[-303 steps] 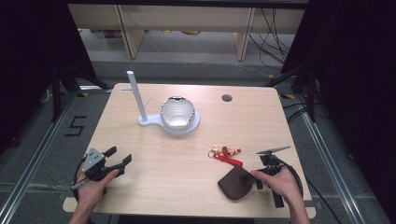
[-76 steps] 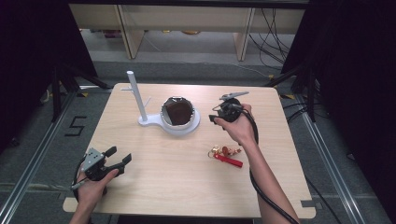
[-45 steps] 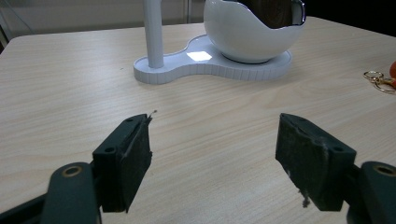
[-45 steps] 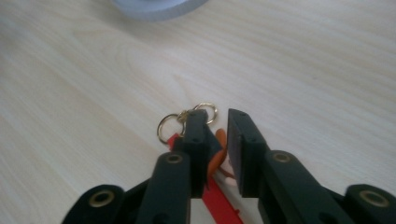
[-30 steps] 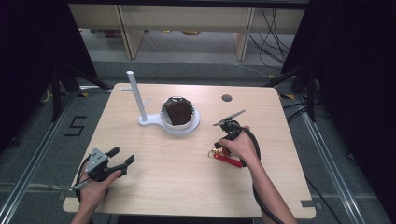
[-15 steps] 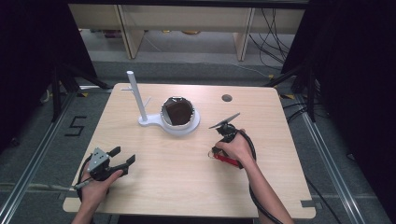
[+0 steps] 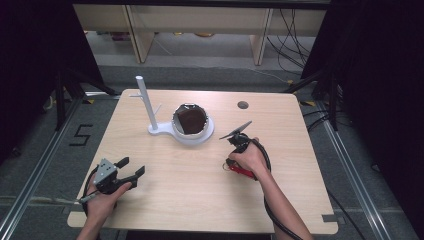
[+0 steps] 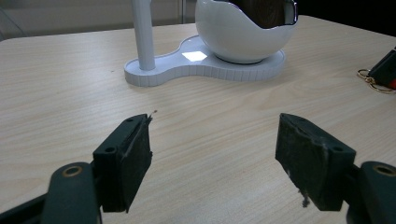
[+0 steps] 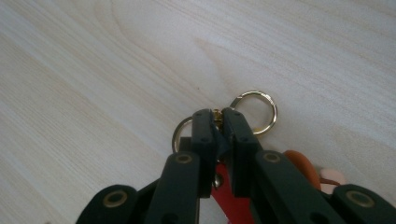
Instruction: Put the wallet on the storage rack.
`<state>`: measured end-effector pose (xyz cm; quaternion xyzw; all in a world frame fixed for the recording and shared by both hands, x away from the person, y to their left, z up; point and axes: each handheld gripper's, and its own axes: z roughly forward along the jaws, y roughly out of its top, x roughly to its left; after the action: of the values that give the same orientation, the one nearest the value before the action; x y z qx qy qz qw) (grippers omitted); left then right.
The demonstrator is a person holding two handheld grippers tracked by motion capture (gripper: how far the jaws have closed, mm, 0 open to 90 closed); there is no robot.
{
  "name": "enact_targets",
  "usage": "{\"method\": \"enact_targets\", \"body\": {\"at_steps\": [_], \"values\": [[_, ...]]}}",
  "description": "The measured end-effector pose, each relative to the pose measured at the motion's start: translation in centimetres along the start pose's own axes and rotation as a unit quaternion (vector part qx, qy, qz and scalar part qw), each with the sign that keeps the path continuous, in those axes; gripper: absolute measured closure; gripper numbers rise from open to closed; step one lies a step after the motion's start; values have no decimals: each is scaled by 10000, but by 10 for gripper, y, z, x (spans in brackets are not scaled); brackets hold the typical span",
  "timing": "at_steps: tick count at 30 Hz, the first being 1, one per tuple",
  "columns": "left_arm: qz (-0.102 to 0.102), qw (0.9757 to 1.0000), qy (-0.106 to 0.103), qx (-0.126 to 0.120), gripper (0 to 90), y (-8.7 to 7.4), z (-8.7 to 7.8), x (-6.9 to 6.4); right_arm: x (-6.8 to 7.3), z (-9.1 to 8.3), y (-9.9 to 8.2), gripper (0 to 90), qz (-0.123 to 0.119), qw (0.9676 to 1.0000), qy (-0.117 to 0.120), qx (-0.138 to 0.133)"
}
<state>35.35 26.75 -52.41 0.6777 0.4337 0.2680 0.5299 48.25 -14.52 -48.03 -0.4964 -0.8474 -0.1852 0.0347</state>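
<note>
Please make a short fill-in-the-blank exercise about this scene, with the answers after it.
1. The right gripper has closed its jaws on the ____.
2. The left gripper has its jaws ____.
3. The white stand holds a bowl with a ____ lining.

Missing words: keyring; open; brown

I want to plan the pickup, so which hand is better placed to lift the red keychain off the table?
Right. The right gripper has just been closing and its jaws pinch the red keychain beside its gold rings. The left gripper sits open near the table's front left corner, far from it.
</note>
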Motion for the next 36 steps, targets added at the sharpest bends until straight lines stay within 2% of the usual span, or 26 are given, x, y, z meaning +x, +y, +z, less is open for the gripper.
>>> {"method": "enact_targets", "body": {"at_steps": [3, 5, 6, 7, 12, 13, 14, 17, 18, 19, 20, 23, 24, 27, 28, 29, 30, 31, 32, 33, 36], "values": [[-9, 10000, -1, 1, 257, 0, 0, 0, 1, 0, 1, 871, 15, 10000, -54, 31], [-15, 10000, 7, -12, 258, 0, 0, 0, 2, -1, 1, 872, 111, 9999, 25, 97], [-23, 10000, -6, -23, 258, 0, 0, 0, 4, -2, 1, 872, 319, 9994, -12, 128], [-23, 10000, -6, -23, 257, 0, 0, 0, 4, -2, 1, 872, 319, 9994, -12, 128], [-1, 10000, 11, 2, 258, 0, 0, 0, 5, -5, -1, 880, 437, 9990, -68, -83], [-1, 10000, 11, 2, 258, 0, 0, 0, 5, -5, -1, 880, 437, 9990, -68, -83], [4, 10000, -10, -15, 258, 0, 0, 0, 6, -7, -2, 883, 356, 9991, -72, -200], [11, 10000, -6, -9, 258, 0, 0, -1, 8, -10, -3, 887, 466, 9986, 16, -243], [7, 10000, -5, -10, 258, 0, 0, -1, 9, -13, -3, 894, 415, 9983, 52, -396], [7, 10000, -5, -10, 258, 0, 0, -1, 9, -13, -3, 894, 415, 9983, 52, -396], [9, 10000, 20, 12, 258, 0, -1, -1, 6, -14, -4, 898, 87, 9978, -32, -654], [6, 10000, -6, -10, 258, 0, 0, -1, 6, -14, -4, 898, 88, 9978, -72, -650], [11, 10000, 17, 21, 258, 0, -1, -1, 5, -14, -5, 897, 87, 9977, 103, -659], [6, 10000, -4, -3, 258, 0, -1, 0, 4, -14, -5, 897, 59, 9977, 123, -662], [-1, 10000, 3, 8, 258, 0, -1, 0, 5, -14, -4, 895, -1, 9984, 42, -564], [-1, 10000, 3, 8, 258, 0, -1, 0, 5, -13, -4, 893, -29, 9985, 110, -544], [-3, 10000, 2, 6, 258, 0, -1, 0, 6, -12, -4, 892, -13, 9986, 69, -519], [-3, 10000, 2, 6, 258, 0, -1, 0, 5, -11, -4, 891, -107, 9986, 127, -497], [-3, 10000, 0, 4, 258, 0, -1, 0, 5, -11, -4, 891, -107, 9986, 127, -497], [0, 10000, -3, 2, 258, 0, -1, 0, 7, -9, -4, 889, -60, 9992, 64, -382], [-32, 10000, -17, -29, 258, 0, -1, 0, 7, -4, -5, 886, -186, 9993, 46, -310]]}}
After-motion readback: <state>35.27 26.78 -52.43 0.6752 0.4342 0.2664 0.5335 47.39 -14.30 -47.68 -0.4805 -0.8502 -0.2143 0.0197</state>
